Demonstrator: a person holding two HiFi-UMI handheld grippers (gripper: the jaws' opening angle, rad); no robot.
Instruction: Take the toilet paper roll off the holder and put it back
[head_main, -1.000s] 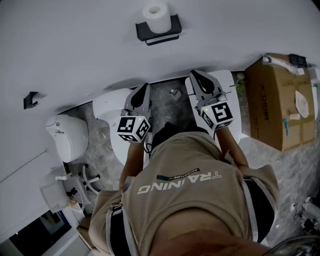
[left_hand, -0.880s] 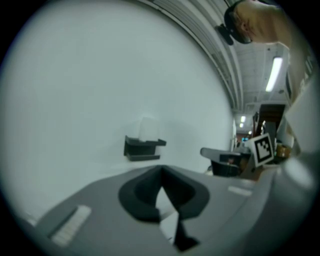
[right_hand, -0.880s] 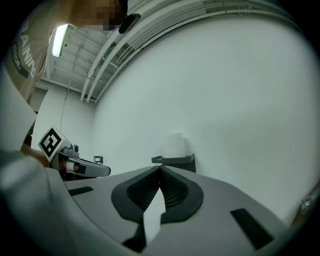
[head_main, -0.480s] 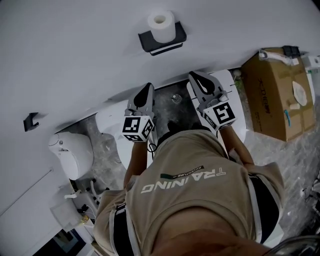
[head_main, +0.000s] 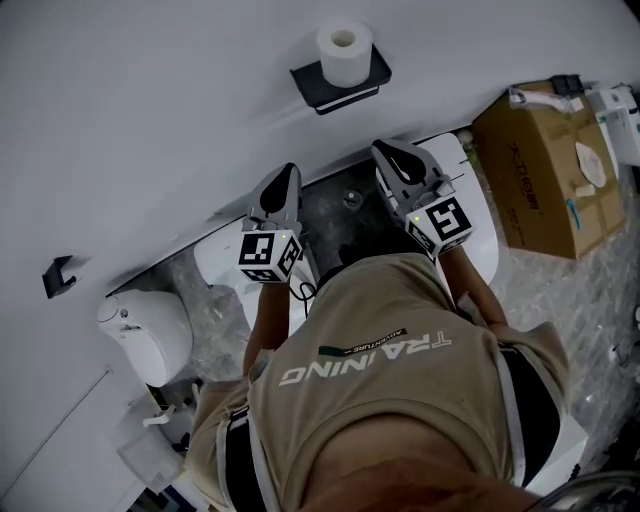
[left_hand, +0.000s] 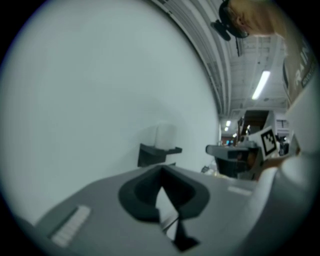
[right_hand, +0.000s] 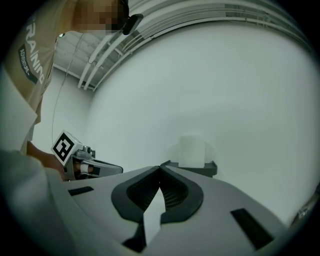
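Note:
A white toilet paper roll (head_main: 343, 52) stands upright on a black wall holder (head_main: 340, 88). In the head view both grippers are held side by side, pointing toward the wall below the holder. My left gripper (head_main: 290, 172) is shut and holds nothing; ahead of its jaws are the roll (left_hand: 165, 136) and the holder (left_hand: 156, 153). My right gripper (head_main: 384, 150) is also shut and holds nothing, with the roll (right_hand: 192, 150) and the holder (right_hand: 196, 168) just right of its jaw line. Neither gripper touches the roll.
A white toilet (head_main: 145, 320) stands at the left, and a white lid or seat (head_main: 475, 225) lies under the right gripper. A cardboard box (head_main: 535, 170) sits at the right. A small black hook (head_main: 58, 275) hangs on the white wall.
Both grippers have moved closer to the wall and the holder, still side by side. Their jaws have stayed shut. The roll has not moved on the holder.

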